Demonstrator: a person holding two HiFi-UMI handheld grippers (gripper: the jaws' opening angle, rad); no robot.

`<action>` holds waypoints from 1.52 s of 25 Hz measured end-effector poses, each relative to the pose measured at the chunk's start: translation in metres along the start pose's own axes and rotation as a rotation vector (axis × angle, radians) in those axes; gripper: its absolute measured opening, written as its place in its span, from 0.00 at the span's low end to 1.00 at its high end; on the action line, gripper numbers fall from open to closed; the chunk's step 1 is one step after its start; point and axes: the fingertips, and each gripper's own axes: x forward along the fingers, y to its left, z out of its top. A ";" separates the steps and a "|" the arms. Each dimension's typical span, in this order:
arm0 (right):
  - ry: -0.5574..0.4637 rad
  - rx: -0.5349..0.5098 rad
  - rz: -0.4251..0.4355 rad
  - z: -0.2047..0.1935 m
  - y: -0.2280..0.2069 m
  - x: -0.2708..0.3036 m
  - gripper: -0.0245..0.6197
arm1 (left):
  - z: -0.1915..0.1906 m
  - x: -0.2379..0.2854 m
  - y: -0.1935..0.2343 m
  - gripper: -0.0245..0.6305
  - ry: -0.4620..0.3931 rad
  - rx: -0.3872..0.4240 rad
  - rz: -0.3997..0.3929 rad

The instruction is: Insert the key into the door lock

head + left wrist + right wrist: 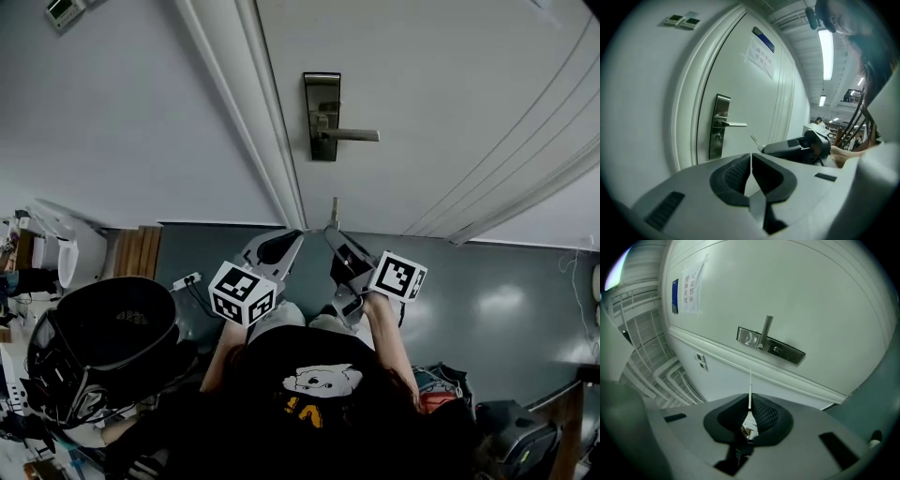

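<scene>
The white door carries a metal lock plate with a lever handle. The plate also shows in the left gripper view and the right gripper view. My right gripper is shut on a thin metal key, whose blade points at the door below the plate, some way short of it. My left gripper hangs beside it on the left, shut with nothing in it. From the left gripper view, the right gripper and the key sit to the right.
The door frame runs down just left of the lock. A black helmet and a power strip lie on the floor at the left. Bags sit at the lower right. A paper notice hangs on the door.
</scene>
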 end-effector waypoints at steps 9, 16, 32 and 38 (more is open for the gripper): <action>0.018 0.022 0.006 0.006 -0.011 0.005 0.07 | 0.007 0.004 0.003 0.06 -0.013 0.003 0.034; -0.011 0.052 0.019 0.024 -0.025 0.026 0.07 | 0.013 0.016 0.013 0.06 -0.022 0.014 0.011; -0.047 0.196 0.041 0.060 -0.067 0.091 0.07 | 0.035 0.048 0.055 0.06 -0.034 0.054 -0.083; -0.046 0.201 0.043 0.075 -0.087 0.114 0.07 | 0.029 0.060 0.076 0.06 -0.053 0.047 -0.086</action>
